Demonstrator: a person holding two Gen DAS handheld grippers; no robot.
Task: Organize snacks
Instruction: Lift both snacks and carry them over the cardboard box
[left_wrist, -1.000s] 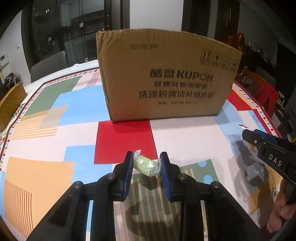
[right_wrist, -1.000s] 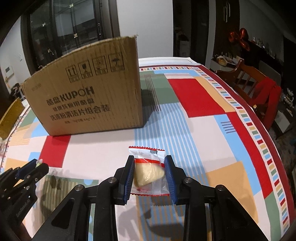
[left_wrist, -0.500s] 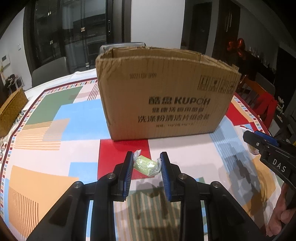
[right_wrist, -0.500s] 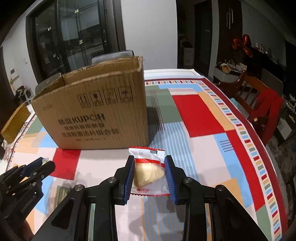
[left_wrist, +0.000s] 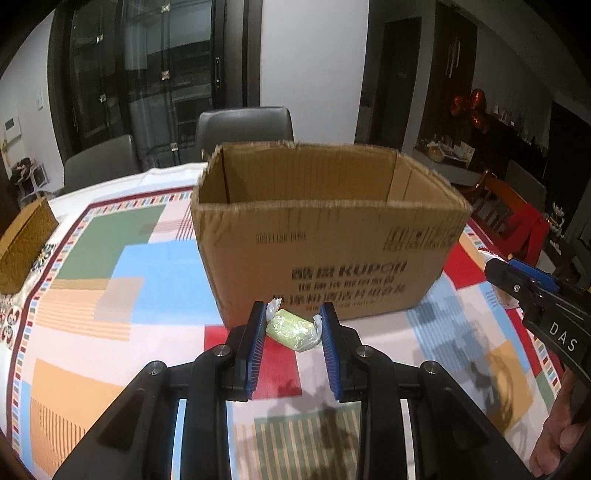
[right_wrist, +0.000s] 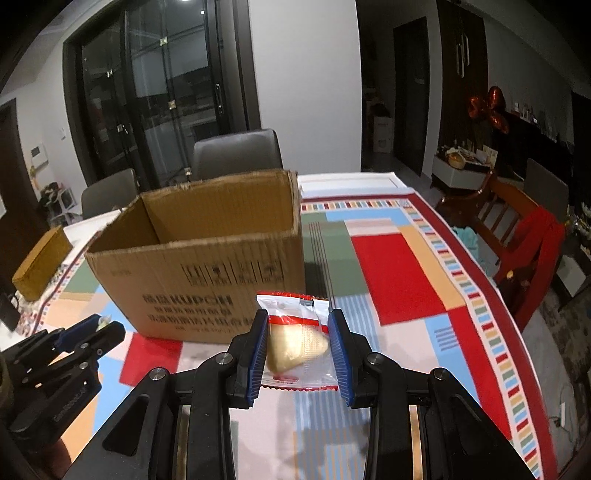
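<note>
An open cardboard box (left_wrist: 325, 243) (right_wrist: 207, 266) stands on the patterned tablecloth, its inside walls bare as far as I can see. My left gripper (left_wrist: 293, 317) is shut on a small pale-green wrapped candy (left_wrist: 290, 328), held in the air in front of the box. My right gripper (right_wrist: 297, 321) is shut on a clear packet with red trim holding a yellowish pastry (right_wrist: 295, 343), held near the box's right corner. Each gripper shows at the edge of the other's view: the right gripper (left_wrist: 517, 277), the left gripper (right_wrist: 88, 332).
A woven brown box (left_wrist: 22, 243) (right_wrist: 40, 262) lies at the table's left edge. Grey chairs (left_wrist: 243, 129) stand behind the table; a wooden chair with red cloth (right_wrist: 532, 236) stands at the right. A person's hand (left_wrist: 554, 435) holds the right gripper.
Both grippers have risen with their snacks still held. The box's open top and inner walls now show, where a second ago only its front face was visible.
</note>
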